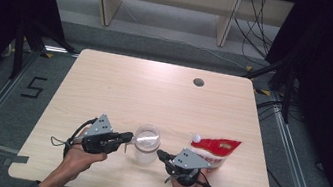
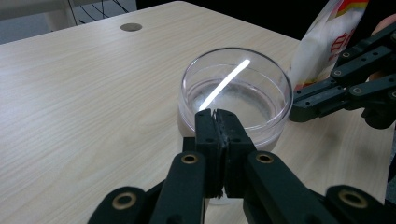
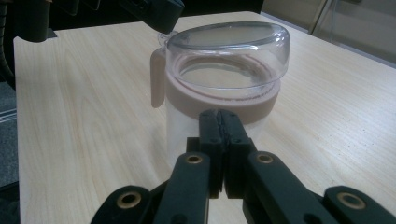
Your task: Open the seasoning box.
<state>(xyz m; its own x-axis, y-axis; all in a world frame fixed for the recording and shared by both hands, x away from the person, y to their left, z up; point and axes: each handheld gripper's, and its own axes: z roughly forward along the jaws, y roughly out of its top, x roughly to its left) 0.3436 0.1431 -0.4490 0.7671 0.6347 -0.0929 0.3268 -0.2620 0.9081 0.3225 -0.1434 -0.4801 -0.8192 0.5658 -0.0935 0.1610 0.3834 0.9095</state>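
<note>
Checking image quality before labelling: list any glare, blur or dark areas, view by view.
High view: black edges, table evenly lit, jar small and soft. Left gripper view: bright streak of glare on the jar lid, pouch washed out. Right gripper view: jar sharp, background blurred.

The table [image 1: 154,91] looks like pale wood-grain laminate, smooth and matt; the jar [image 3: 219,116] has a clear glossy plastic lid [image 3: 229,44] (a light streak glares off it) above a matt pinkish band; the pouch [image 1: 213,151] is shiny plastic film; both grippers' jaws look matt black plastic with brass-coloured rivets.
</note>
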